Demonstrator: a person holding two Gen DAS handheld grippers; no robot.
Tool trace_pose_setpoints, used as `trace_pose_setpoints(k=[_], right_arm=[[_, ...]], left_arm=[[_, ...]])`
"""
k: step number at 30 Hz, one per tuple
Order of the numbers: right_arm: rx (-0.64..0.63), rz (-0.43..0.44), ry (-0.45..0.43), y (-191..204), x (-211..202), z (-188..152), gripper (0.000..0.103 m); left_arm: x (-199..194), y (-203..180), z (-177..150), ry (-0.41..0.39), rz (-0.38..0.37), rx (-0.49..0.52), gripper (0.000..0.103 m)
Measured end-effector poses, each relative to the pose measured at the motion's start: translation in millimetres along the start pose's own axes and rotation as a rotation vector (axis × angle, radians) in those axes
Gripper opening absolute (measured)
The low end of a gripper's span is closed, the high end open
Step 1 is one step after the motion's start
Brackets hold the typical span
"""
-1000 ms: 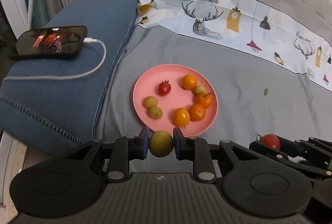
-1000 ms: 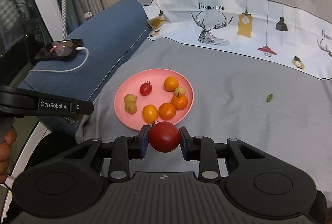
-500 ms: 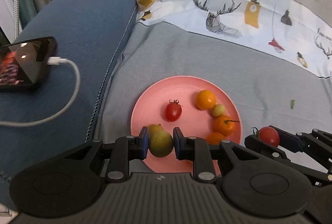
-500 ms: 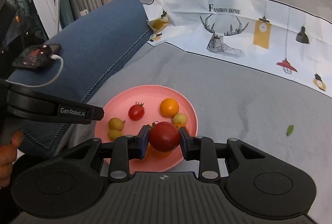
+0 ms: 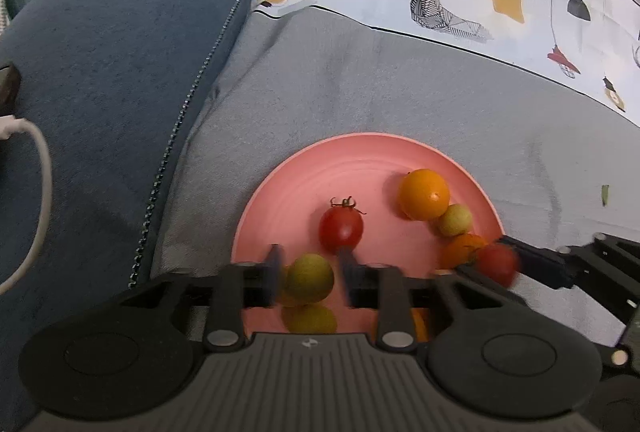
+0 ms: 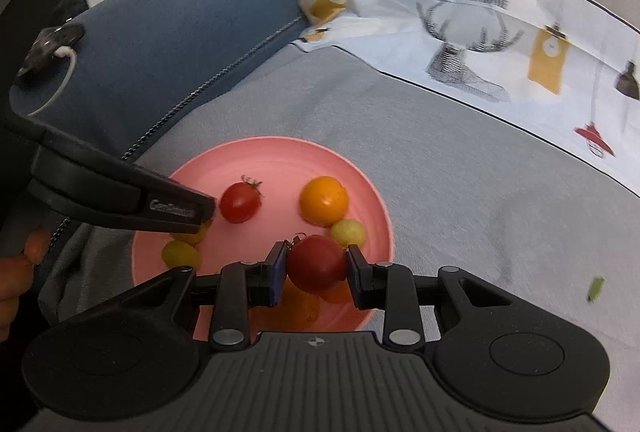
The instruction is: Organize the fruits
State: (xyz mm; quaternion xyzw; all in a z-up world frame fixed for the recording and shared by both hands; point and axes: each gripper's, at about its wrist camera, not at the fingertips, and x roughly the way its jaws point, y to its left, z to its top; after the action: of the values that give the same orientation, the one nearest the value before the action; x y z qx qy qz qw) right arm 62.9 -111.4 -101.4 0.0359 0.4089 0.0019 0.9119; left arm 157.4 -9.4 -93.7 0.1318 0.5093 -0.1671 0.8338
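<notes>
On the grey bed cover, the pink plate [image 5: 280,192] lies right under both grippers — the left gripper [image 5: 310,278] has just been opening, its jaws apart around the green fruit [image 5: 310,278]; the right gripper [image 6: 318,266], loosening too, pinches the red tomato [image 6: 318,264] above the plate's near edge.

Plate [image 5: 280,192] centre open; fruits [image 5: 424,194] crowd right.

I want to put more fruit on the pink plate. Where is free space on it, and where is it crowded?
The far half of the pink plate is bare, between its far rim and the small red tomato and orange. The near half is crowded: fruits cluster there, under the left gripper and right gripper.
</notes>
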Motion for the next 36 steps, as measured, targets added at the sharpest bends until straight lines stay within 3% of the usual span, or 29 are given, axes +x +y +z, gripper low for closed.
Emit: trace_pose_setpoints(k=[1,3,4,7,20,36], right_arm=[[-0.013,0.007,-0.003,1,0,1,0.046],[-0.036,0.012,-0.017,2,-4,2,0.074],[-0.05,0.019,-0.025,3,-8,2,0.081],[-0.063,0.007,-0.034,5,-20,-2,0.087],[0.095,-0.079,-0.015,15,-107,-45,0.099],[0.135,-0.236,-0.165,50,-194,-97,0.102]], left_arm=[[-1,1,1,0.004,0.003,-0.011,0.102],[-9,3,-2,-0.041,0.022,-0.025,0.103],[-13,2,-3,-0.052,0.025,-0.013,0.103],[-20,-2,-10,-0.033,0.039,0.031,0.103],[-103,-2,-70,-0.071,0.019,0.01,0.103],[-179,-6,-144,-0.163,0.053,0.0,0.103]])
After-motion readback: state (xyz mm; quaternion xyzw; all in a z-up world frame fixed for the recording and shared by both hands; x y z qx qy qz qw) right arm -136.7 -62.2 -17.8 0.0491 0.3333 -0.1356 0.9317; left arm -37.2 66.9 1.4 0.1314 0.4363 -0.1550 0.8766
